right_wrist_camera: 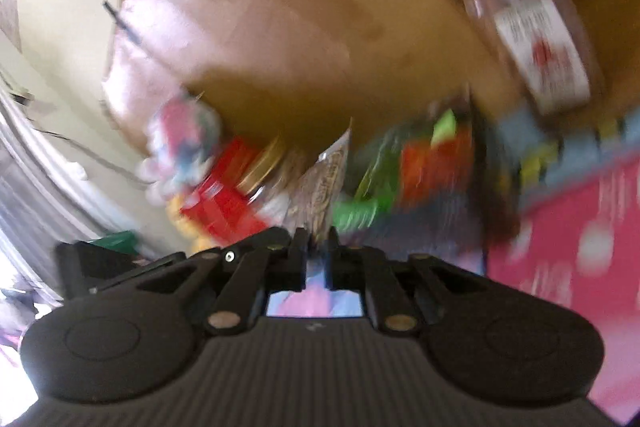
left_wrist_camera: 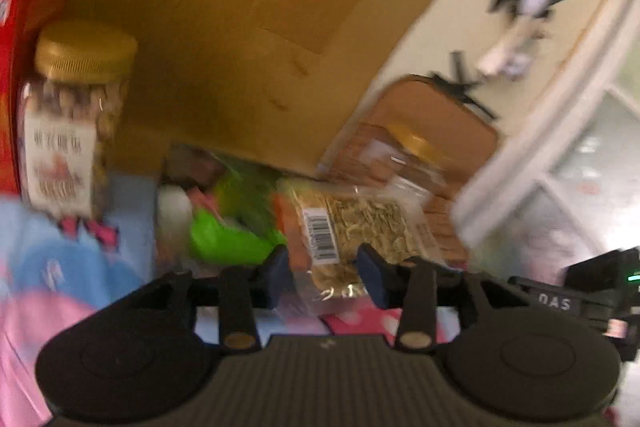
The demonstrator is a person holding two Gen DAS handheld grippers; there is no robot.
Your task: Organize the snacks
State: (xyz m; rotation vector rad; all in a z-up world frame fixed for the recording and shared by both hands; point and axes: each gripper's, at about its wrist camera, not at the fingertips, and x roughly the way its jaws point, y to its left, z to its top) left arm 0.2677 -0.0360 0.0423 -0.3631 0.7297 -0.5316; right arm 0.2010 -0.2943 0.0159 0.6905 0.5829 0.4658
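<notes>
My left gripper [left_wrist_camera: 325, 273] is shut on a clear bag of seeds [left_wrist_camera: 360, 227] with a barcode label, gripping its near end. A green snack bag [left_wrist_camera: 228, 227] lies just left of it. A nut jar with a gold lid [left_wrist_camera: 76, 119] stands upright at the left against a red box [left_wrist_camera: 16, 67]. A second gold-lidded jar [left_wrist_camera: 408, 163] lies in a brown basket [left_wrist_camera: 440, 123] at the right. My right gripper [right_wrist_camera: 318, 251] is nearly shut on the edge of the same seed bag [right_wrist_camera: 324, 183]; the view is blurred. Green and red packets [right_wrist_camera: 400, 167] lie beyond it.
A large cardboard box [left_wrist_camera: 248, 7] stands behind the snacks on a pink and blue patterned cloth [left_wrist_camera: 52, 287]. In the right wrist view a red box with a gold-lidded jar [right_wrist_camera: 236, 187] lies left, another jar [right_wrist_camera: 536, 39] at upper right. White window frame [left_wrist_camera: 560, 131] at right.
</notes>
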